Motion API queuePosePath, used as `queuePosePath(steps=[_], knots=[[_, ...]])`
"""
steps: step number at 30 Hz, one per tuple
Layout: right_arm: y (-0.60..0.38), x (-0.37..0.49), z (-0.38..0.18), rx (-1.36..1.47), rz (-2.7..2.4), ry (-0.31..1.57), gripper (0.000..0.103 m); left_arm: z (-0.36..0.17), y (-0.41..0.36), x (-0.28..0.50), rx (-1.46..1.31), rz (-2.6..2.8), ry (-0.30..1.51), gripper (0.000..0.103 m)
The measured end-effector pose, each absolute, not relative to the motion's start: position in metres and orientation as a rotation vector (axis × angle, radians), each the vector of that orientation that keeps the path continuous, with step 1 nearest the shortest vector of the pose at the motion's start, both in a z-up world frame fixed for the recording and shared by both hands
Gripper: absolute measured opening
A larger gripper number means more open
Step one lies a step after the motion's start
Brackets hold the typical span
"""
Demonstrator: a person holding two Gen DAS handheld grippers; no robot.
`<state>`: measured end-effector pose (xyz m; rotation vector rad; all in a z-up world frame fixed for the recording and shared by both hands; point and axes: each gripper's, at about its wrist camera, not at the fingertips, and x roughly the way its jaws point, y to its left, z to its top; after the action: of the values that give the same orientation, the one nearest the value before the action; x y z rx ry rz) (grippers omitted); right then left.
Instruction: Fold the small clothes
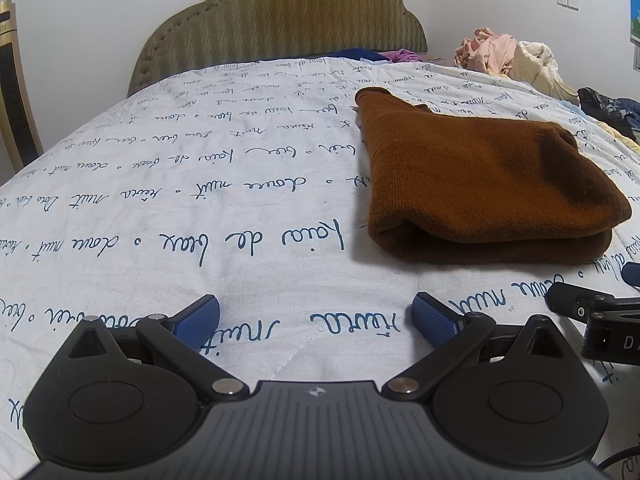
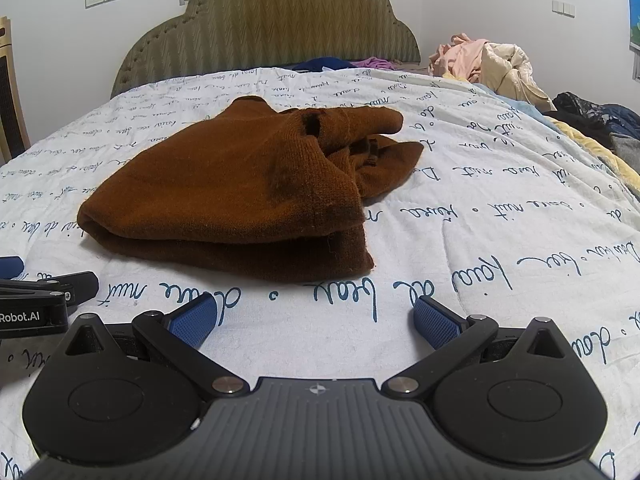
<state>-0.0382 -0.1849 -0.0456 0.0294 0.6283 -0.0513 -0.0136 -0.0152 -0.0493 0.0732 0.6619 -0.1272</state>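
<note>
A brown knitted garment (image 1: pixel 480 184) lies folded in a thick bundle on the white bedspread with blue script (image 1: pixel 200 200). In the right wrist view the garment (image 2: pixel 240 192) lies straight ahead, with loose parts at its far right end. My left gripper (image 1: pixel 316 320) is open and empty, low over the bedspread, near and to the left of the garment. My right gripper (image 2: pixel 316 316) is open and empty, just in front of the garment's near fold. Each gripper shows at the edge of the other's view: the right one (image 1: pixel 600 312), the left one (image 2: pixel 40 300).
A padded olive headboard (image 1: pixel 280 28) stands at the far end of the bed. A heap of pink and cream clothes (image 1: pixel 508 56) and dark clothes (image 1: pixel 608 108) lie at the far right. Blue and purple cloth (image 2: pixel 340 64) lies by the headboard. A chair (image 1: pixel 12 92) stands at left.
</note>
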Motion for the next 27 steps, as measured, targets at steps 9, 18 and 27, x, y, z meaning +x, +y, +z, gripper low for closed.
queuePosePath(steps=[9, 18, 27], knots=[[-0.184, -0.042, -0.043, 0.021, -0.056, 0.607, 0.103, -0.049, -0.015, -0.013, 0.07, -0.133, 0.664, 0.103], [-0.177, -0.055, -0.027, 0.004, -0.03, 0.575, 0.103, -0.042, -0.013, -0.016, 0.073, -0.141, 0.677, 0.103], [-0.165, -0.059, -0.019, -0.025, 0.006, 0.571, 0.103, -0.037, -0.01, -0.019, 0.083, -0.126, 0.676, 0.103]])
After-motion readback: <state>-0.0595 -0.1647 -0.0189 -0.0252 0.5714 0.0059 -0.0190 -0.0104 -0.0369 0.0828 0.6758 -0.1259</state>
